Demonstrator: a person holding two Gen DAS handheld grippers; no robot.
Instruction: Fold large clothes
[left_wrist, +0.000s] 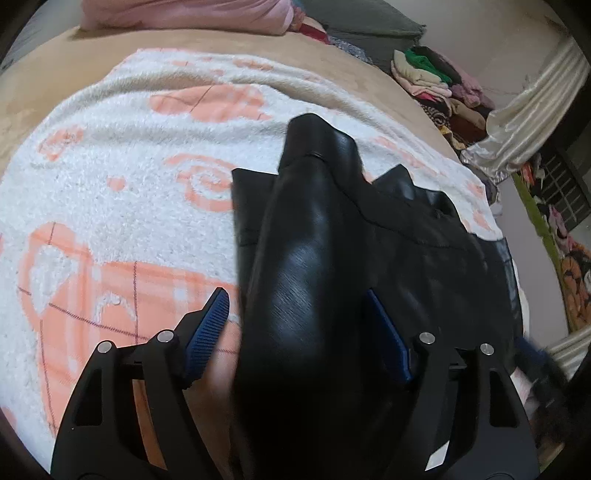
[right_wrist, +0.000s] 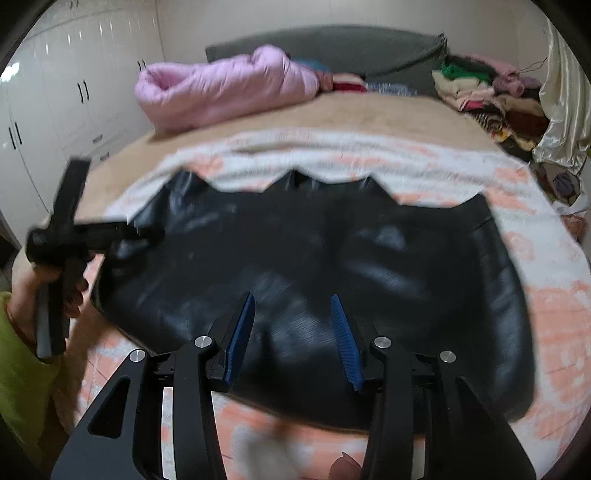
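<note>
The black jacket (right_wrist: 314, 266) lies spread on a white and pink blanket (left_wrist: 110, 206) that covers the bed (right_wrist: 369, 110). Around the jacket the blanket is bare on the left side and along the near edge, and a wide band of it runs behind the jacket's zigzag far edge. A pink quilt (right_wrist: 221, 88) lies at the head of the bed, and a pile of clothes (right_wrist: 487, 92) lies at the far right corner, both well apart from the jacket. White cupboards (right_wrist: 55, 96) stand beside the bed on the left. The left gripper (left_wrist: 295, 314) stands wide open; a raised sleeve or fold of the jacket runs up between its fingers, and it seems loose there, not pinched, though the view is too close to be sure. The right gripper (right_wrist: 291, 325) is also wide open and holds nothing; it hangs over the near middle of the jacket.
</note>
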